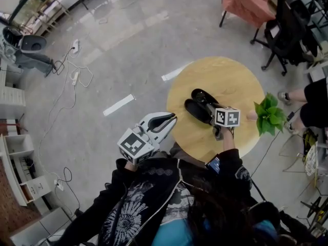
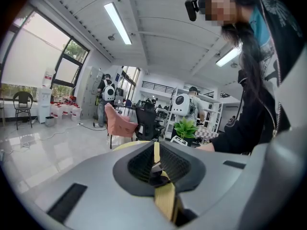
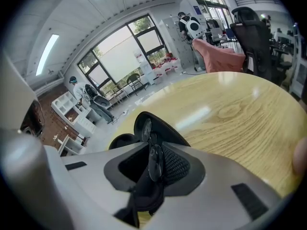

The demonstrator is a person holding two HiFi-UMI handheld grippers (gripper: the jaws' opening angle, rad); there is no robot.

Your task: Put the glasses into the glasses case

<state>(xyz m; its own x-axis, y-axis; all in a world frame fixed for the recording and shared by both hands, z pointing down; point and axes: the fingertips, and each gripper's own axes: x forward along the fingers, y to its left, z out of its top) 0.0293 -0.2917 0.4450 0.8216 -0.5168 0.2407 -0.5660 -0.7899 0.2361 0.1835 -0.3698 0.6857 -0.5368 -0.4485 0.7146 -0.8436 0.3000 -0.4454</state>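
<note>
On the round wooden table (image 1: 230, 81) lies a black glasses case (image 1: 199, 106), open, with its two halves side by side. My right gripper (image 1: 209, 108) reaches down over the case, shut on the glasses (image 3: 154, 157). In the right gripper view the lenses stand edge-on between the jaws, just in front of the case's open lid (image 3: 168, 131). My left gripper (image 1: 170, 120) hovers off the table's left edge, apart from the case. Its jaws stand together with only a thin slit and nothing held, as the left gripper view (image 2: 156, 153) shows.
A green potted plant (image 1: 269, 116) stands at the table's right edge. A seated person (image 1: 313, 104) is beyond it. A pink-draped chair (image 1: 248, 1) and a black office chair (image 1: 284, 29) stand behind the table. Cables (image 1: 72, 70) trail on the floor at left.
</note>
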